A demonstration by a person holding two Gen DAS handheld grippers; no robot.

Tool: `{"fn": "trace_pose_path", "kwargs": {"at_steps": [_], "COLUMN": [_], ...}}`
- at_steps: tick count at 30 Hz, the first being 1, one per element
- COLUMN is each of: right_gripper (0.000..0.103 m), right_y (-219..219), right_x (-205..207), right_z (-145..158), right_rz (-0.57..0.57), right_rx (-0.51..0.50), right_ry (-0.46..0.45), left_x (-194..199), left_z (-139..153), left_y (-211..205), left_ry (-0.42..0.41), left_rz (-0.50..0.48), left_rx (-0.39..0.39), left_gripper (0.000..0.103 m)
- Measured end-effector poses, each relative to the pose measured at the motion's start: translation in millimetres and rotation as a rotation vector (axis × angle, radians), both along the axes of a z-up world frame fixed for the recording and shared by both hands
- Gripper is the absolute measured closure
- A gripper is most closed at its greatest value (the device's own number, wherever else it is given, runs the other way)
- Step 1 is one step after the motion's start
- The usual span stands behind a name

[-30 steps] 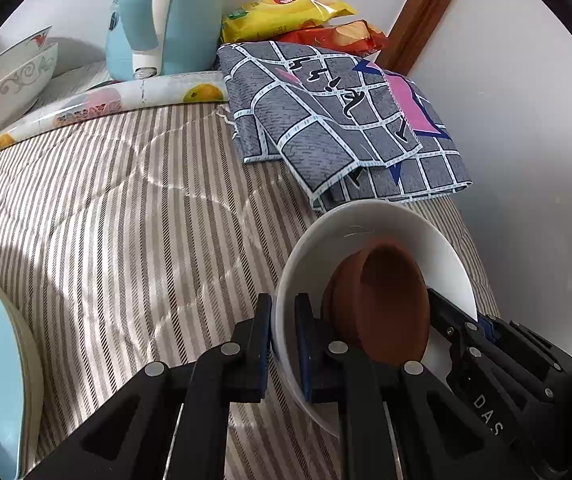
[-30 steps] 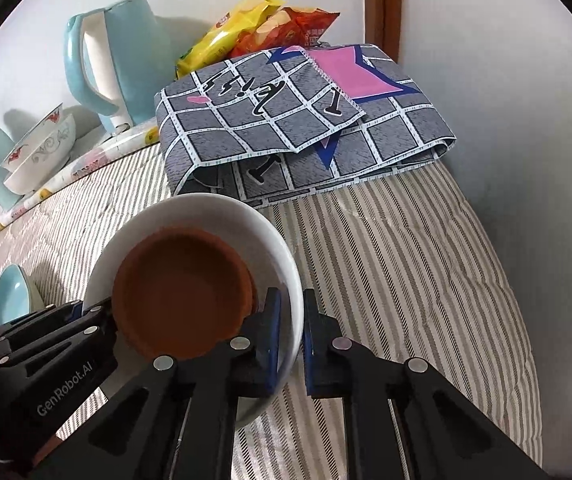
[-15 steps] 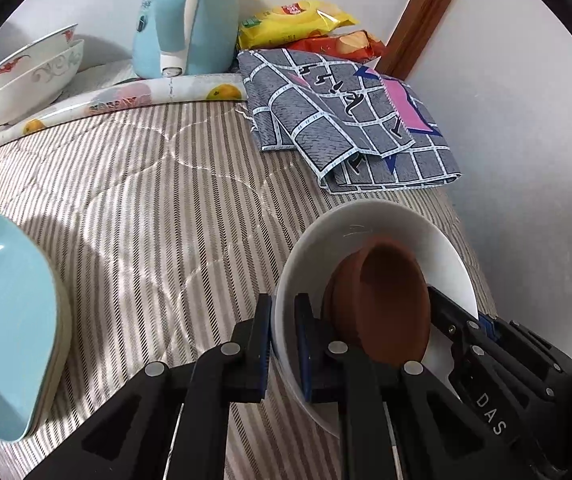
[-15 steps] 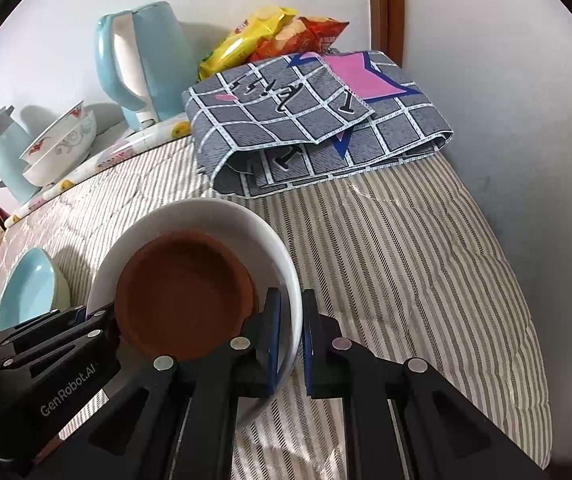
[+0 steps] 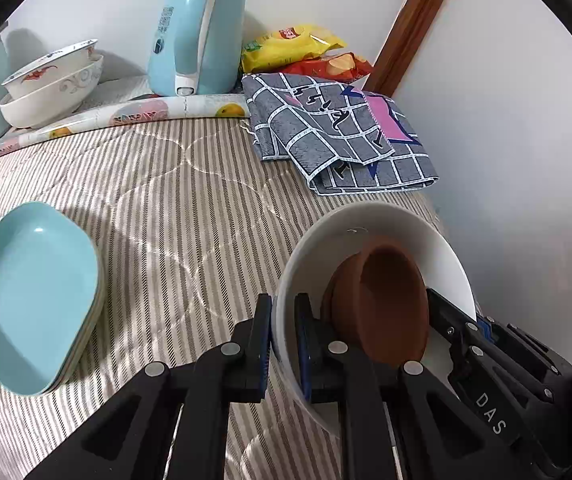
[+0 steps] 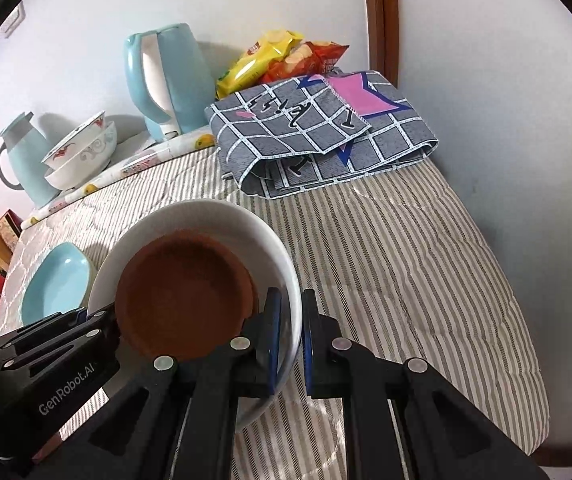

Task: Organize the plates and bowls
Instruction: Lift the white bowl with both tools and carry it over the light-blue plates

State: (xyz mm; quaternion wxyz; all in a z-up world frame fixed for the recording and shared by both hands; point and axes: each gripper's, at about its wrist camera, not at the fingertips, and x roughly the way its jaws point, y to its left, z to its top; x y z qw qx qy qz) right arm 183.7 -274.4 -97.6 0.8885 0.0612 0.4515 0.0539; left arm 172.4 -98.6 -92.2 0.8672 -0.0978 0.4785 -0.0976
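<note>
Two claws are clenched on one white bowl (image 5: 370, 224), and you hold it clear above the striped bed cover (image 5: 173, 200). In the left wrist view, your left claw (image 5: 283, 344) pinches the bowl's rim at 6 o'clock, one pad outside the wall and one inside. The brown bowl (image 5: 382, 300) sits nested inside the white one, just right of that grip. Your right claw's fingers clamp the opposite rim at about 4 o'clock in that view.

Going left to right across the left wrist view: a stack of light blue dishes (image 5: 29, 300) lies on the cover at 9 o'clock, well apart from the held bowls. Two patterned bowls (image 5: 53, 84) are nested at 10 o'clock on a fruit-print mat (image 5: 145, 110). A light blue kettle (image 5: 193, 32) stands at 12 o'clock, touching the same mat. Snack bags (image 5: 298, 46) lie against the wall beside it, and a folded grey checked cloth (image 5: 338, 136) lies at 1 o'clock, near the white bowl's far rim.

In the right wrist view, your right claw (image 6: 292, 332) grips the white bowl's (image 6: 205, 216) rim at 6 o'clock, with the brown bowl (image 6: 181, 300) to its left. A light blue jug (image 6: 25, 152) stands at 9 o'clock, beside the patterned bowls.
</note>
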Motion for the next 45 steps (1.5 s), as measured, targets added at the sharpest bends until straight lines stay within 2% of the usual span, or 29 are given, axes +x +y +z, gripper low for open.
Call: {"fn": "trace_pose_path", "kwargs": {"at_steps": [20, 45], "right_gripper": [0.094, 0.094], "right_y": [30.2, 123.7], "right_x": [-32.2, -37.2], "right_z": [29.6, 45.4], "right_rz": [0.022, 0.118], "right_rx": [0.005, -0.003], "right_ry": [-0.058, -0.088], "left_x": [-33.2, -46.5], "left_z": [25.2, 31.0], "left_y": [41.5, 133.7], "left_ry": [-0.038, -0.061], "left_rz": [0.044, 0.150], "left_rx": [-0.013, -0.030], "left_gripper": [0.091, 0.091]}}
